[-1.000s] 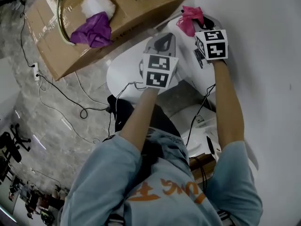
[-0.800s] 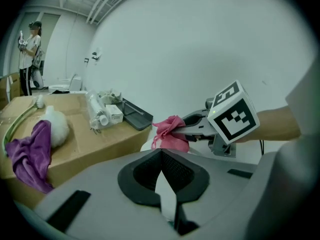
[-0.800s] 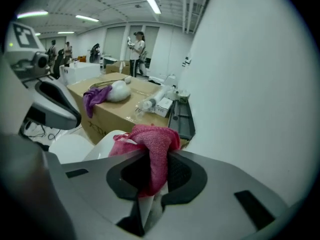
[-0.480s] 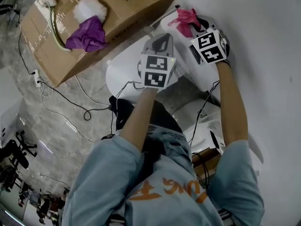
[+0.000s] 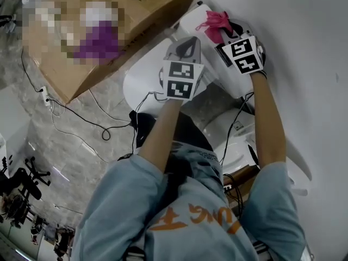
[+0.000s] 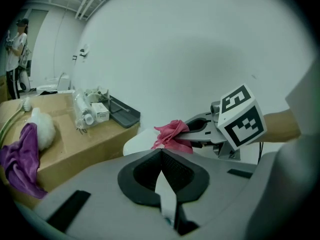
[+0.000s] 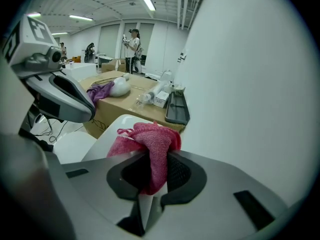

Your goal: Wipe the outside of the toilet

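Since the wall (image 5: 304, 48) takes up the whole right side, that's the hard edge here, and the toilet (image 5: 140, 83) sits with its tank end right by it. The floor (image 5: 60, 145) on the left is the roomy part, though cables (image 5: 103, 129) loop across it. Next biggest is the box (image 5: 163, 7), sitting just beyond the tank with only a slim gap between its near edge and the toilet, so it's tight on that side. A dark tray (image 7: 176, 109) lies on the box top along the wall.

The right hand-held gripper (image 5: 227, 30) is up over the tank top, close to the wall, and it's pinching the cloth (image 5: 216, 22) between its jaws. The pink bunch sticks out past the tips, over the tank's top near its wall-side edge. Can't tell if the cloth actually touches the porcelain. The left hand-held gripper (image 5: 186, 43) is just beside the right one, on the side away from the wall, jaws pressed together with nothing in them. The two are near each other but apart.
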A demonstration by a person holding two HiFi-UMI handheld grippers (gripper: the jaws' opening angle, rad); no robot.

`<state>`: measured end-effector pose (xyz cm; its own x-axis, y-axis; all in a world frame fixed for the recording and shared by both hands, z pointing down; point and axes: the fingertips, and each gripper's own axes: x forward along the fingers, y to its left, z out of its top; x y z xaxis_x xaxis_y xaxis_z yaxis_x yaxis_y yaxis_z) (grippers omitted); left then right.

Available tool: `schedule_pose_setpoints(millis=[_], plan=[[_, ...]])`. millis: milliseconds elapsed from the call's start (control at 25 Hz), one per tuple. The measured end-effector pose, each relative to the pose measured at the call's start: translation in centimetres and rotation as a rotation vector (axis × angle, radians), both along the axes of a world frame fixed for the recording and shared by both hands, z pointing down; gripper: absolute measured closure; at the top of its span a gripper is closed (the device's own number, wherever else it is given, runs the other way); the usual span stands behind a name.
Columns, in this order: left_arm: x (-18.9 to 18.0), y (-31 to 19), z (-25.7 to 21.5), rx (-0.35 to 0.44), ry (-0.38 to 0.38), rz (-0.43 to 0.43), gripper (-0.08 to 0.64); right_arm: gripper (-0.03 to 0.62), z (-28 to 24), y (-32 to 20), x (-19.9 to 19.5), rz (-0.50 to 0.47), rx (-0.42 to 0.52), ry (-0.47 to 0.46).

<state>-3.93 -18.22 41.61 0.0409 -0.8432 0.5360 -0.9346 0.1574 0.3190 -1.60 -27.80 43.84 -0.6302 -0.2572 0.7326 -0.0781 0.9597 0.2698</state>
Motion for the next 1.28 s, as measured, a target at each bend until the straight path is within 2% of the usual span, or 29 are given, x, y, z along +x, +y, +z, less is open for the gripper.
schedule_pose_setpoints(millis=[280,520,680,920,1280], plan=[[1.9,0.1,-0.1,-0.013,-0.013,0.058,0.535,0.520,-0.1,-0.2,1.9,0.092,-0.044,-0.059],[3.2,0.0,-0.5,-0.017,-0.026,0.085,0.535,0.522,0.1,-1.9,5.2,0.239,-0.076,-0.103],[4.0,-0.1,0.0,-0.029,-0.018,0.096,0.535,0.523,-0.5,-1.1,6.2,0.247,-0.012,-0.110],[4.8,-0.5,-0.2,-0.013,-0.027,0.119,0.535,0.523,-0.5,-0.8,7.2,0.272,-0.006,-0.131],[5.0,0.5,-0.4,-0.024,-0.024,0.123,0.535,0.523,-0.1,-0.1,10.2,0.399,-0.032,-0.157]])
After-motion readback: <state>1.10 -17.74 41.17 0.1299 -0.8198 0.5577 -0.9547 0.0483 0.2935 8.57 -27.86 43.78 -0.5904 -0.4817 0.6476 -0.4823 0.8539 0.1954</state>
